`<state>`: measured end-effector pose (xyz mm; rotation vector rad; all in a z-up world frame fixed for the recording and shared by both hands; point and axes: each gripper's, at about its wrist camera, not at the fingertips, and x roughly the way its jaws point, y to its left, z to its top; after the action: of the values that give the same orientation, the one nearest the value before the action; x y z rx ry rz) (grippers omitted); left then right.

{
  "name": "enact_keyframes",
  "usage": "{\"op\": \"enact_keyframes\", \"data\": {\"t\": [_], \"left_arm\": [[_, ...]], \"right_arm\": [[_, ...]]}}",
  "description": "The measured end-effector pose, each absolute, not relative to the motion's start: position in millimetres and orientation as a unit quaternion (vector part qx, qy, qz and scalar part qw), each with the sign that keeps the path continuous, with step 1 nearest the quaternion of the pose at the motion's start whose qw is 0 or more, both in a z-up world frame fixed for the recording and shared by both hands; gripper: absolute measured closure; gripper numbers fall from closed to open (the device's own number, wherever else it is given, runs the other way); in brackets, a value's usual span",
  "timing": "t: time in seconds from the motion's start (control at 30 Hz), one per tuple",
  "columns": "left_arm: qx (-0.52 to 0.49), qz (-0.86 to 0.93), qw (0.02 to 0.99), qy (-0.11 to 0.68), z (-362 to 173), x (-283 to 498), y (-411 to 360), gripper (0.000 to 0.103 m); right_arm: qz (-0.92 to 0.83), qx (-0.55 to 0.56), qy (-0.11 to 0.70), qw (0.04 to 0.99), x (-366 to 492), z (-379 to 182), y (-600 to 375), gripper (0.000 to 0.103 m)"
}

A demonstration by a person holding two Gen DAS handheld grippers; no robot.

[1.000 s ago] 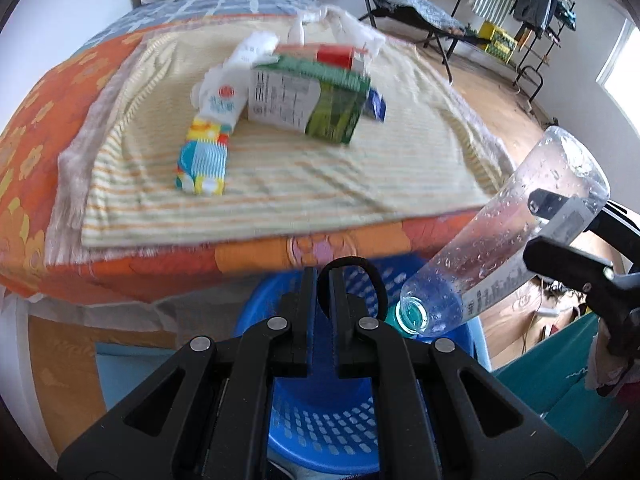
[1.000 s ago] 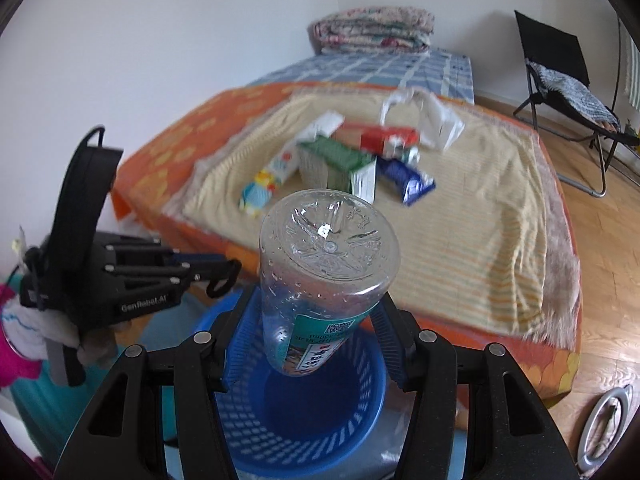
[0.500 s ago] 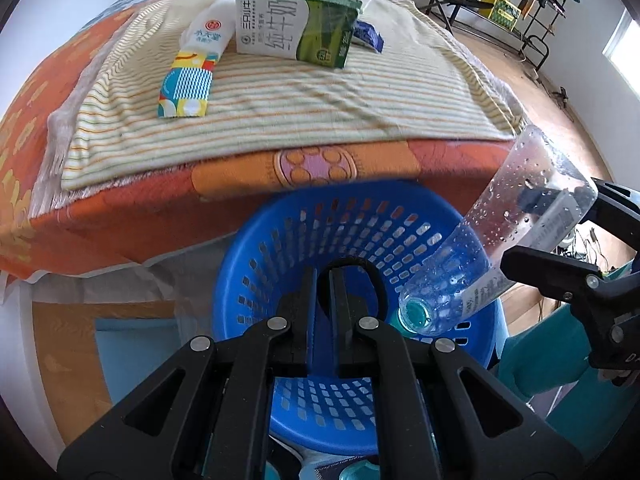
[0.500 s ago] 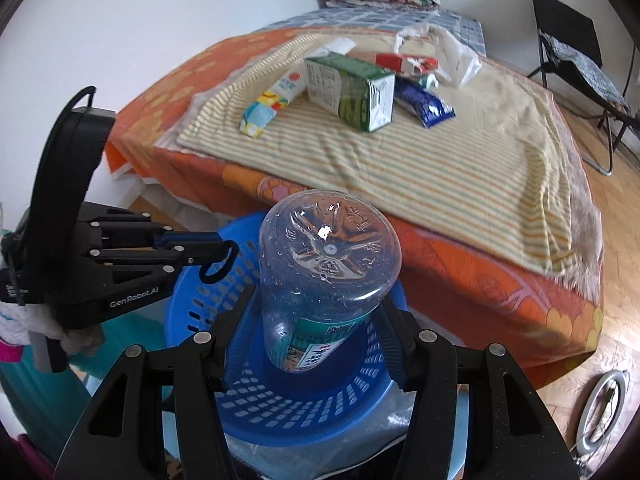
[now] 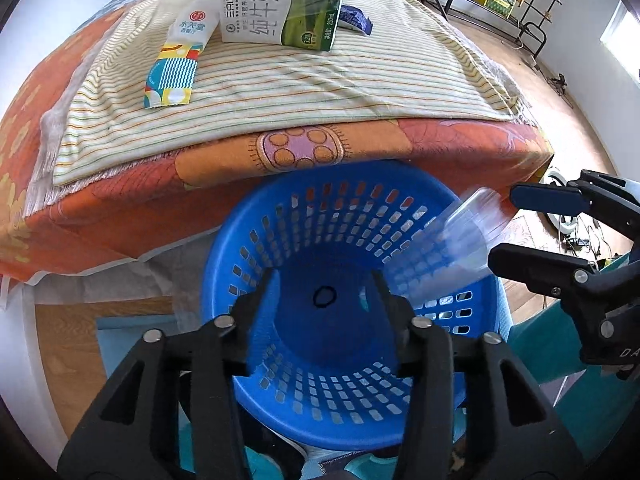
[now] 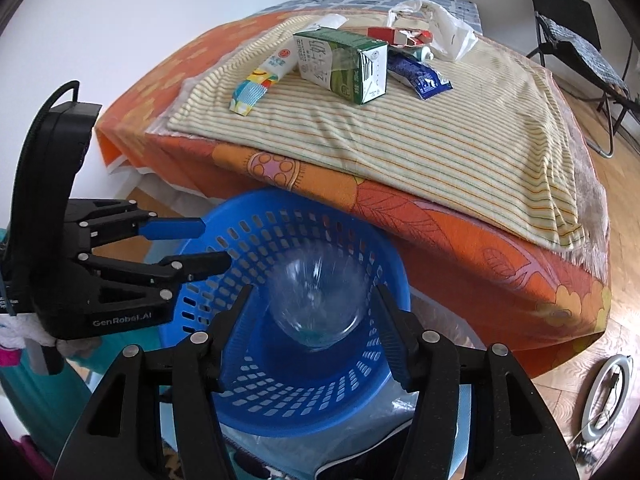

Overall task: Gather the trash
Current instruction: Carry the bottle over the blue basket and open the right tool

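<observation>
A blue slotted basket [image 5: 256, 248] [image 6: 224, 308] stands on the floor against the bed. My left gripper [image 5: 322, 280] [image 6: 216, 244] hangs over it with its jaws opening and nothing between them; a small black ring [image 5: 324, 297] is below, inside the basket. The clear plastic bottle [image 5: 452, 248] [image 6: 316, 304] is motion-blurred, neck down, dropping into the basket. My right gripper [image 6: 312, 292] [image 5: 502, 226] is open behind it, pads off the bottle. On the bed lie a green milk carton [image 5: 280, 12] [image 6: 340, 64], a colourful packet [image 5: 176, 64] and a blue wrapper [image 6: 420, 76].
The bed [image 6: 460, 240] has an orange cover and a striped cloth; its edge overhangs the basket's far rim. A red box [image 6: 396, 36] and a white plastic bag [image 6: 440, 28] lie further back. A folding chair [image 6: 572, 32] and a ring light [image 6: 604, 392] stand on the wooden floor.
The left jaws have gone from shut on the black ring to open, and the ring now sits down in the basket. The bottle has slid out of the right gripper. Both hands sank toward the basket.
</observation>
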<state>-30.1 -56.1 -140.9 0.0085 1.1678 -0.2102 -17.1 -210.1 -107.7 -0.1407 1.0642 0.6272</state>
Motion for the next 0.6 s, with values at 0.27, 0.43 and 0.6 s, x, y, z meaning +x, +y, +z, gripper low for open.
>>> {"op": "enact_keyframes", "data": {"t": [0.27, 0.43, 0.6], "left_arm": [[0.005, -0.098, 0.829, 0.551, -140.1, -29.8, -55.4, 0.056], [0.007, -0.098, 0.831, 0.548, -138.7, -29.3, -56.8, 0.056], [0.006, -0.098, 0.832, 0.546, -137.1, -29.2, -57.2, 0.056]], "right_arm": [[0.291, -0.061, 0.501, 0.813, -14.9, -108.6, -211.0, 0.045], [0.289, -0.053, 0.498, 0.816, -13.7, -106.4, -212.1, 0.045], [0.286, -0.048, 0.494, 0.819, -13.0, -103.8, -211.9, 0.045]]}}
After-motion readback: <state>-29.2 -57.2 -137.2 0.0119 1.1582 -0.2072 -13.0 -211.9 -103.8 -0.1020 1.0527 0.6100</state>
